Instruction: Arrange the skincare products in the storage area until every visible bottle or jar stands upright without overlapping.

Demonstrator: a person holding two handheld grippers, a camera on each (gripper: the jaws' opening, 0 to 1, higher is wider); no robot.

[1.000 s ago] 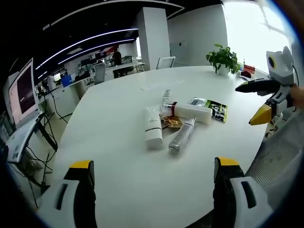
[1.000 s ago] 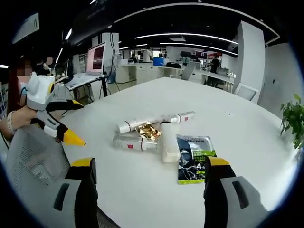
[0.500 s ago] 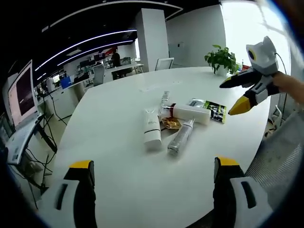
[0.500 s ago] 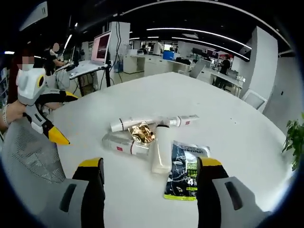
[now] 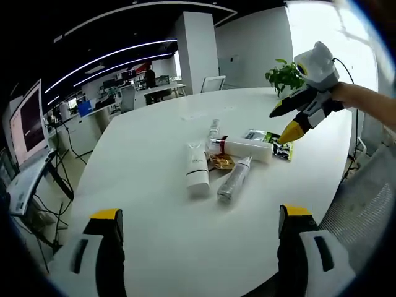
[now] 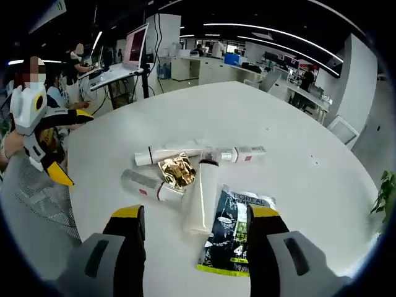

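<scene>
All the products lie flat in a pile on the white round table (image 5: 154,247). A white tube (image 5: 198,166) (image 6: 164,153), a clear tube with a red label (image 5: 234,179) (image 6: 148,184) and a white bottle with a dark red band (image 5: 247,147) (image 6: 201,198) surround a gold wrapper (image 5: 223,161) (image 6: 176,170). A slim bottle (image 5: 215,128) (image 6: 244,151) and a black-green sachet (image 5: 279,143) (image 6: 238,226) lie beside them. My left gripper (image 5: 201,215) (image 6: 73,147) stands open, well back from the pile. Open too, my right gripper (image 6: 197,213) (image 5: 283,122) hovers just above the sachet and white bottle.
A potted plant (image 5: 286,75) (image 6: 387,192) stands at the table's far edge. A grey mesh chair back (image 5: 365,204) (image 6: 37,204) sits by the table's near rim. Desks with a monitor (image 6: 137,44) lie beyond, and bare tabletop surrounds the pile.
My right gripper has moved in from the table's edge to just over the sachet and white bottle, staying open. The left gripper and the products have not moved.
</scene>
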